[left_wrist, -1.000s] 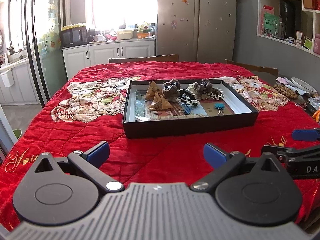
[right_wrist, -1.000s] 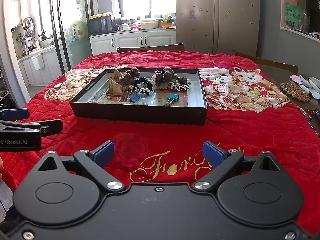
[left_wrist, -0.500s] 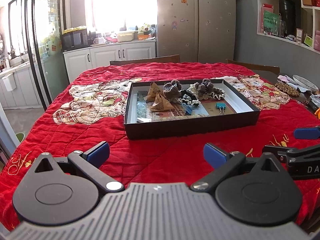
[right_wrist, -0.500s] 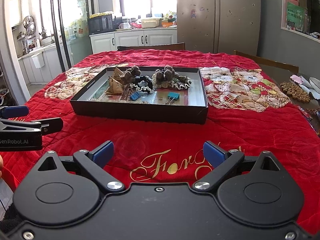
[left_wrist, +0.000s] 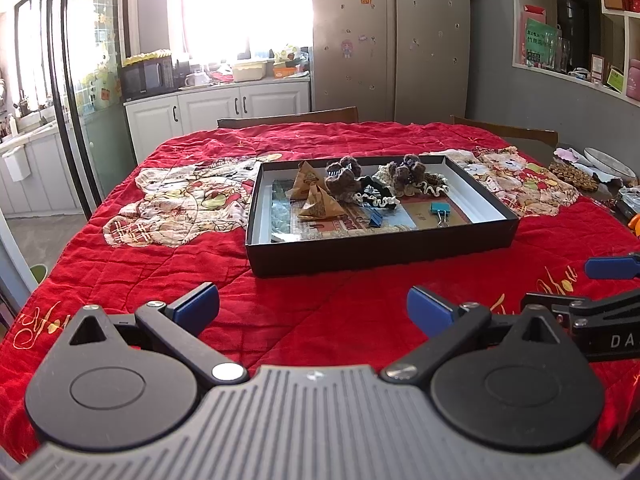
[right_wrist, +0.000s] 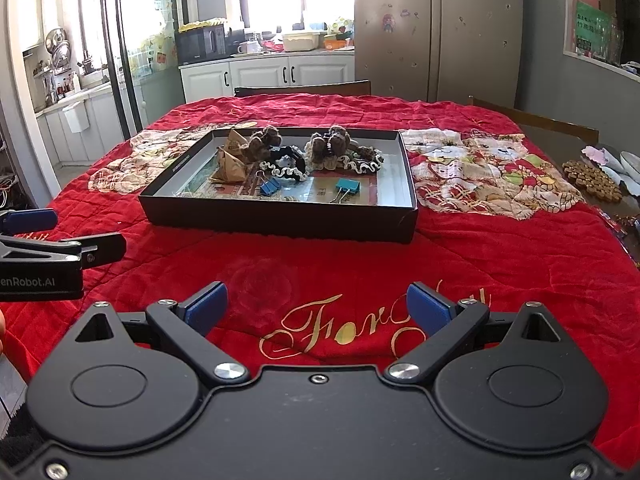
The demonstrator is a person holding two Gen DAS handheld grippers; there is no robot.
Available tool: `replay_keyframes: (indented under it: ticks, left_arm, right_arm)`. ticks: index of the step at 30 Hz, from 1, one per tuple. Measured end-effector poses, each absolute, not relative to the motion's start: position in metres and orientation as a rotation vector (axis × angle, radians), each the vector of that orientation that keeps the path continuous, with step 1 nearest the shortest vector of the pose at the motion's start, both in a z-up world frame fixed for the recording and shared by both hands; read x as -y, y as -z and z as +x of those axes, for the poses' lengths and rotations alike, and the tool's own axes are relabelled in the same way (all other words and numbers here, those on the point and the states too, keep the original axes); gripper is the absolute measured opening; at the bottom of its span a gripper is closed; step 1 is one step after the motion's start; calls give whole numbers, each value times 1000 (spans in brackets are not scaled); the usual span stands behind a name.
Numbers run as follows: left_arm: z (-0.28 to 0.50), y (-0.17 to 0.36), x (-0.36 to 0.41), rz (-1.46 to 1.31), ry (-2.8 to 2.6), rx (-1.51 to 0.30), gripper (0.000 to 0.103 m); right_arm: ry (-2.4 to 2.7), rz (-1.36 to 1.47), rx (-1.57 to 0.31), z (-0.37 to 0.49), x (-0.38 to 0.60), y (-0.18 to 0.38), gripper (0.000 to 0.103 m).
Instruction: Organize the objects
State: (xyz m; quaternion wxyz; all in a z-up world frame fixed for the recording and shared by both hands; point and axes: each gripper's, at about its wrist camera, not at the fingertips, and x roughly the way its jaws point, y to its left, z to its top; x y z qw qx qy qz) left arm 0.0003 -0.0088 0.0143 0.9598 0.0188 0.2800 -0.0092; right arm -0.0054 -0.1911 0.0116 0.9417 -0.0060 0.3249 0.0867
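Note:
A shallow black box (left_wrist: pixel 380 246) (right_wrist: pixel 280 226) sits mid-table on the red quilt. Inside lie two brown paper pyramids (left_wrist: pixel 318 202) (right_wrist: pixel 232 164), two brown crocheted clips (left_wrist: pixel 344 176) (right_wrist: pixel 334 142), frilly scrunchies (left_wrist: pixel 376 196) (right_wrist: pixel 282 168), a blue binder clip (left_wrist: pixel 374 218) (right_wrist: pixel 270 188) and a teal binder clip (left_wrist: pixel 440 210) (right_wrist: pixel 347 186). My left gripper (left_wrist: pixel 312 306) hovers open before the box's near wall, holding nothing. My right gripper (right_wrist: pixel 316 306) is open too, lower right of the box; its fingers (left_wrist: pixel 612 268) show at the left wrist view's right edge.
Red quilted cloth (right_wrist: pixel 480 248) covers the table, with patchwork panels either side of the box. A wooden bead trivet (right_wrist: pixel 592 180) and dishes lie at the right edge. Chair backs (left_wrist: pixel 288 118) stand behind the table, then cabinets and a fridge.
Both views have shifted slightly: the box sits a little higher and farther in the left wrist view. Both grippers stay open and nothing in the box has moved.

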Motion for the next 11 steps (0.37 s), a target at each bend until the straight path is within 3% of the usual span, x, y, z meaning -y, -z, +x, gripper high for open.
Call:
replay_keyframes:
  ticks: [11]
  left_arm:
    - [-1,-12,12,61,35,-557,103]
  right_arm:
    - [-177,-12,-677,-2,192,-7,97]
